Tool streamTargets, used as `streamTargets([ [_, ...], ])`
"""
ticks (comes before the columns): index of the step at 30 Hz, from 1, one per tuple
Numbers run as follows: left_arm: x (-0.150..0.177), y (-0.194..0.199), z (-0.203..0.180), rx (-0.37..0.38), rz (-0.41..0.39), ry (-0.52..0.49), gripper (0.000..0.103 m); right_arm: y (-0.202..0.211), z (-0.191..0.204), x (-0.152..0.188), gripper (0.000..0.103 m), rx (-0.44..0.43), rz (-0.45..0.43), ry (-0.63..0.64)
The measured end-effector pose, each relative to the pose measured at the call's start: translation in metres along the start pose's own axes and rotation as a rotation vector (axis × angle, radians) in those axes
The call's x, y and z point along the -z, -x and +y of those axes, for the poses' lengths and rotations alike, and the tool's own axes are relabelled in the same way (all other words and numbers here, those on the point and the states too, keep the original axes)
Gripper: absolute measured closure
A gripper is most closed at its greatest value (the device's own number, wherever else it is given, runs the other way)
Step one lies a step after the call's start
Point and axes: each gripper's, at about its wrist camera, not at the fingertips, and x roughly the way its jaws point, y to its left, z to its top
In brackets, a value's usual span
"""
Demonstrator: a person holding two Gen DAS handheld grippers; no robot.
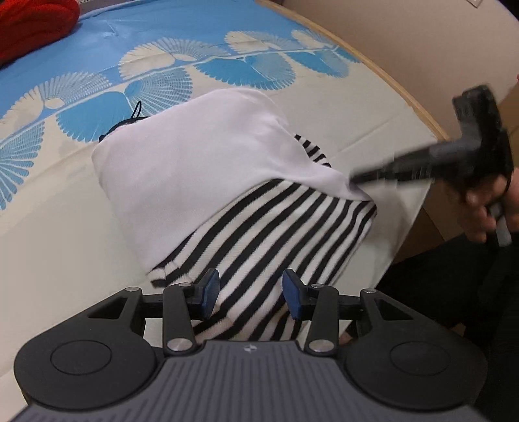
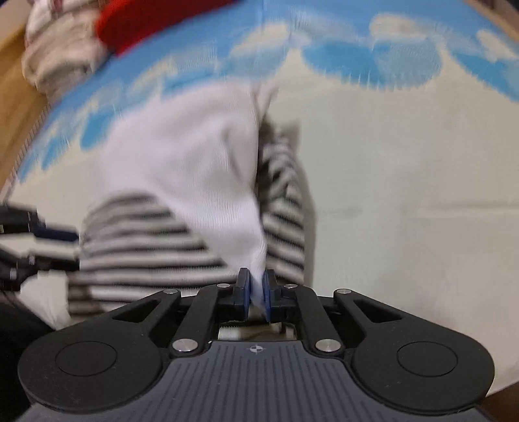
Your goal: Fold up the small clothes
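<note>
- On the bed sheet (image 1: 81, 211) lies the striped top (image 1: 275, 233), its white half (image 1: 194, 162) folded over.
- Right gripper (image 2: 256, 290) pinches the white corner; left gripper (image 1: 249, 293) hovers apart.
- Pull the corner level, I judge, keeping edges aligned.

A home, most likely a living room or bedroom corner used for sorting laundry

A table with a pale wooden rim (image 1: 405, 94) is spread with a blue and cream cloth printed with fan shapes (image 1: 155, 78); clothes lie on it: a striped top (image 1: 275, 233), a red garment (image 1: 29, 22) and a bundle of pale laundry (image 2: 58, 55).
</note>
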Motion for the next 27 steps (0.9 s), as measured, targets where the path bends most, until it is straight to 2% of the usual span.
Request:
streamTargets([
  [1,0.004,-0.007,0.001,-0.021,0.037,-0.002,0.055,0.008,-0.001,-0.001,0.093,-0.015,-0.051,-0.001],
  [3,0.015,-0.027,0.002,-0.087,0.126,-0.014,0.049,0.020,-0.001,-0.004,0.091,-0.064,-0.132,-0.010],
  [4,0.018,-0.036,0.000,-0.103,0.156,-0.027,0.049,0.022,0.001,-0.005,0.087,-0.102,-0.155,-0.014],
  [6,0.022,-0.044,-0.009,-0.122,0.163,-0.081,0.045,0.017,0.009,-0.008,0.081,-0.135,-0.155,0.006],
  [8,0.023,-0.047,-0.018,-0.139,0.165,-0.112,0.043,0.007,0.016,-0.007,0.077,-0.113,-0.120,0.058],
  [10,0.023,-0.046,-0.022,-0.152,0.168,-0.120,0.043,-0.013,0.026,-0.005,0.077,-0.065,-0.048,0.114],
  [14,0.019,-0.042,-0.024,-0.139,0.161,-0.105,0.043,-0.048,0.030,0.004,0.077,0.120,0.152,0.188],
  [16,0.018,-0.041,-0.023,-0.137,0.161,-0.106,0.043,-0.055,0.026,0.005,0.077,0.132,0.187,0.189],
  [19,0.016,-0.038,-0.020,-0.131,0.158,-0.100,0.043,-0.053,0.020,0.004,0.077,0.113,0.182,0.172],
  [21,0.014,-0.035,-0.019,-0.132,0.154,-0.092,0.043,-0.048,0.019,0.002,0.076,0.107,0.166,0.161],
  [24,0.012,-0.032,-0.016,-0.129,0.141,-0.085,0.043,-0.031,0.018,-0.002,0.070,0.070,0.068,0.120],
  [26,0.009,-0.027,-0.014,-0.129,0.120,-0.072,0.041,-0.020,0.017,-0.005,0.054,0.043,-0.016,0.081],
  [27,0.007,-0.024,-0.013,-0.131,0.103,-0.055,0.038,-0.015,0.017,-0.009,0.050,0.032,-0.060,0.058],
])
